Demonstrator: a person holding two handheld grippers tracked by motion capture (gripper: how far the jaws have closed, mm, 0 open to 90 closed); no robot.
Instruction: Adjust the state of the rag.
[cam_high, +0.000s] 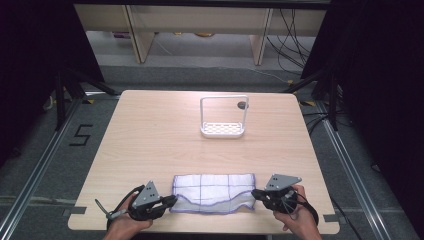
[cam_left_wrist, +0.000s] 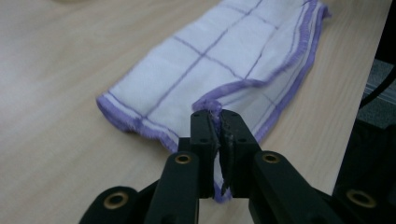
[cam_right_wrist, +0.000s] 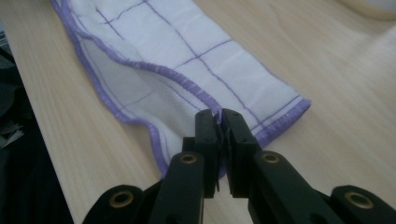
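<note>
A white cloth (cam_high: 212, 192) with purple grid lines and a purple hem lies folded lengthwise near the table's front edge. My left gripper (cam_high: 172, 200) lies low at the cloth's left end. In the left gripper view the cloth (cam_left_wrist: 219, 60) stretches away, and that gripper (cam_left_wrist: 219, 116) is shut on the hemmed corner of the top layer. My right gripper (cam_high: 255, 193) sits at the cloth's right end. The right gripper view shows the cloth (cam_right_wrist: 187, 51) with its upper layer's corner pinched in that gripper (cam_right_wrist: 218, 116). A hand holds each gripper from below.
A white rack (cam_high: 223, 117) with a tall square frame and a perforated base stands at the far middle of the wooden table (cam_high: 150, 130). Dark curtains hang on both sides. Cables and shelf legs lie on the floor beyond the table.
</note>
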